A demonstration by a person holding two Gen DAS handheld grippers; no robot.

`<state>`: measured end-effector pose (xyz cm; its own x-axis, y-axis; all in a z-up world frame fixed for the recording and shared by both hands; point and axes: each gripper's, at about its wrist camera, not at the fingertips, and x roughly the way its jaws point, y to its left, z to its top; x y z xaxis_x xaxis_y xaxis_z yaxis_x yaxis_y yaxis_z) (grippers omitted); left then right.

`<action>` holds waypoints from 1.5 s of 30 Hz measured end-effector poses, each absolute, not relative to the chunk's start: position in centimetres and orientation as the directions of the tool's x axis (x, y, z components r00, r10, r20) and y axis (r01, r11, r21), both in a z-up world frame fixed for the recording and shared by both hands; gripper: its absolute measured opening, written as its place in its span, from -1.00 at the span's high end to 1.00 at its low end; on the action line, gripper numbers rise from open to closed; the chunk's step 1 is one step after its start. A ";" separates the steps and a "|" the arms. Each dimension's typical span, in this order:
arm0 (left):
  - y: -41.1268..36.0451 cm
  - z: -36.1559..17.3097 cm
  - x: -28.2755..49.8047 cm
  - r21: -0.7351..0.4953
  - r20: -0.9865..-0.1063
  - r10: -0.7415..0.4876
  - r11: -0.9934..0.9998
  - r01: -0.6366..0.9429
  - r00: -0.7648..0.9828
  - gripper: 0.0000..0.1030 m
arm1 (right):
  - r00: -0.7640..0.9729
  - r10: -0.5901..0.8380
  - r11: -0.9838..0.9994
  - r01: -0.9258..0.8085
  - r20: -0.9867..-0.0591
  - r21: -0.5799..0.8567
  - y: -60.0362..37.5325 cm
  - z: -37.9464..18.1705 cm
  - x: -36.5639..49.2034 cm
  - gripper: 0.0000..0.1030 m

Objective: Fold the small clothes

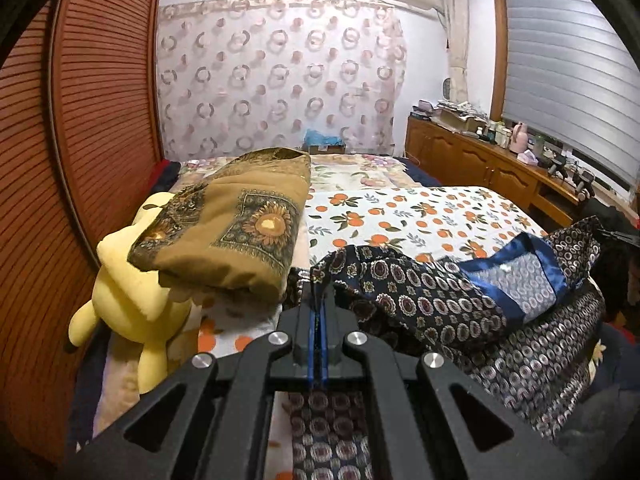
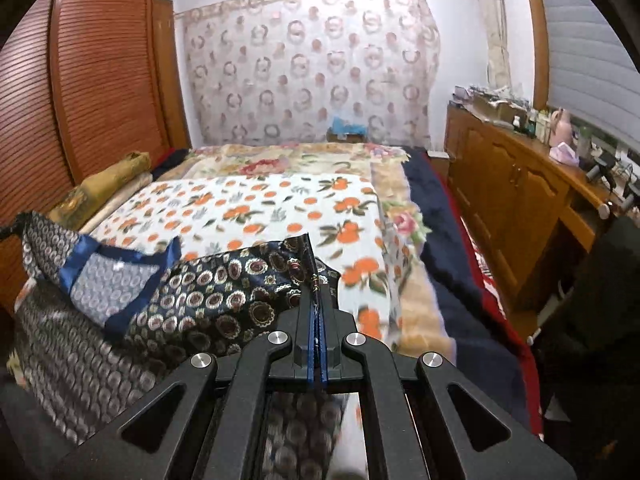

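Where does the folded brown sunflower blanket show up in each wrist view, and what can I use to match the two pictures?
Left wrist: the brown blanket sits large at left of centre, lying over a yellow plush toy.
Right wrist: the brown blanket is small at the left edge, beside the wooden wardrobe.
Shared landmark: the orange-print sheet on the bed.

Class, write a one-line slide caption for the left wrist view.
Left gripper shut on a dark patterned satin garment above the orange-print bedspread, beside a yellow plush toy.
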<state>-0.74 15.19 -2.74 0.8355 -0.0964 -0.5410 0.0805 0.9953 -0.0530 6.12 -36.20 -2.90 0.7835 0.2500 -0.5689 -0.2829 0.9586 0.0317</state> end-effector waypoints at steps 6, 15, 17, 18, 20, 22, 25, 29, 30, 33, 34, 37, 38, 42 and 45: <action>15.2 -2.7 -3.2 -0.048 -0.541 -0.087 0.996 0.073 0.837 1.00 | 0.762 0.280 0.949 -0.312 -0.584 0.049 -36.8 -2.3 2.8 1.00; 16.2 -5.0 -2.8 -0.073 -0.613 -0.069 0.997 0.030 0.787 0.89 | 0.681 0.271 0.947 -0.314 -0.681 0.063 -36.5 -6.5 3.0 0.97; 16.3 -4.7 -2.9 -0.065 -0.604 -0.064 0.997 0.031 0.794 0.80 | 0.692 0.274 0.947 -0.316 -0.668 0.061 -36.7 -6.0 2.7 0.93; 16.4 -4.5 -2.9 -0.062 -0.602 -0.062 0.998 0.031 0.796 0.68 | 0.696 0.277 0.945 -0.321 -0.662 0.058 -36.8 -5.6 2.6 0.88; 16.5 -4.0 -2.8 -0.059 -0.597 -0.061 0.998 0.032 0.800 0.26 | 0.716 0.279 0.942 -0.332 -0.640 0.040 -36.8 -4.4 2.3 0.65; 16.5 -3.3 -2.6 -0.050 -0.589 -0.064 0.998 0.043 0.806 0.05 | 0.747 0.260 0.948 -0.318 -0.612 0.016 -37.1 -3.2 2.5 0.45; 16.6 -2.3 -2.1 -0.033 -0.577 -0.054 0.999 0.043 0.815 -0.09 | 0.779 0.236 0.953 -0.302 -0.581 -0.017 -37.5 -1.5 3.5 0.18; 16.7 -1.8 -0.4 -0.013 -0.572 -0.048 0.999 0.049 0.819 -0.09 | 0.782 0.235 0.950 -0.310 -0.577 -0.032 -37.2 -1.1 6.0 0.04; 16.7 -1.9 0.5 -0.010 -0.579 -0.047 0.999 0.051 0.814 -0.09 | 0.774 0.240 0.949 -0.315 -0.586 -0.028 -37.1 -1.4 6.8 0.02; 16.8 -2.4 2.8 0.000 -0.601 -0.050 0.998 0.063 0.797 -0.09 | 0.747 0.250 0.943 -0.331 -0.616 -0.019 -36.2 -2.8 9.1 0.01; 17.0 -3.0 4.1 0.001 -0.619 -0.052 0.998 0.067 0.784 -0.09 | 0.732 0.262 0.939 -0.343 -0.629 -0.008 -35.7 -3.4 10.0 0.00; 17.3 -4.4 6.8 0.001 -0.665 -0.046 0.998 0.062 0.746 -0.09 | 0.689 0.286 0.928 -0.371 -0.666 0.015 -34.4 -5.1 11.6 0.00; 17.3 -4.9 7.5 -0.003 -0.676 -0.052 0.998 0.068 0.735 -0.09 | 0.677 0.289 0.925 -0.378 -0.677 0.016 -34.0 -5.5 11.9 -0.01; 16.9 -6.9 8.7 -0.008 -0.725 -0.069 0.996 0.091 0.686 -0.09 | 0.631 0.282 0.917 -0.399 -0.722 0.009 -32.4 -7.4 12.8 -0.01; 16.5 -8.6 9.0 -0.003 -0.760 -0.070 0.995 0.104 0.646 -0.09 | 0.607 0.255 0.919 -0.395 -0.753 -0.007 -32.3 -8.5 13.0 -0.03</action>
<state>8.99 16.51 -8.64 0.6459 -0.0702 -0.7602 0.1044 0.9945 -0.0031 13.04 -32.26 -8.55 0.6070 0.2554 -0.7525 -0.3953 0.9185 -0.0071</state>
